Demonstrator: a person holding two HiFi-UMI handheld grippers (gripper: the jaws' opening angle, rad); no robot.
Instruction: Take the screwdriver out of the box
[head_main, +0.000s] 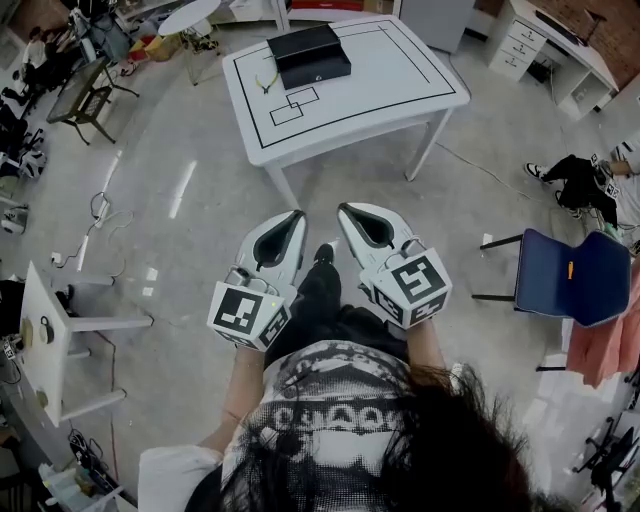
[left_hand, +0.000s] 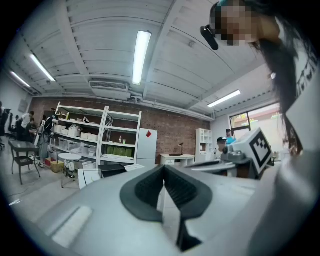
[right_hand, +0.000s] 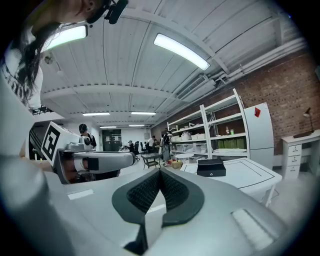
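A closed black box (head_main: 308, 55) stands on the far side of the white table (head_main: 400, 90), which is marked with black lines. No screwdriver shows in any view. I stand well back from the table and hold both grippers close to my body, side by side, pointing toward it. My left gripper (head_main: 298, 214) has its jaws shut with nothing between them, and its own view shows the same (left_hand: 163, 167). My right gripper (head_main: 342, 208) is also shut and empty (right_hand: 160, 172). In the right gripper view the black box (right_hand: 211, 167) sits on the table (right_hand: 250, 175) ahead.
A yellow-handled tool (head_main: 265, 82) lies left of the box. Bare floor separates me from the table. A blue chair (head_main: 575, 275) stands to my right, a small white side table (head_main: 45, 335) to my left. Shelving (left_hand: 80, 137) and people are at the room's far end.
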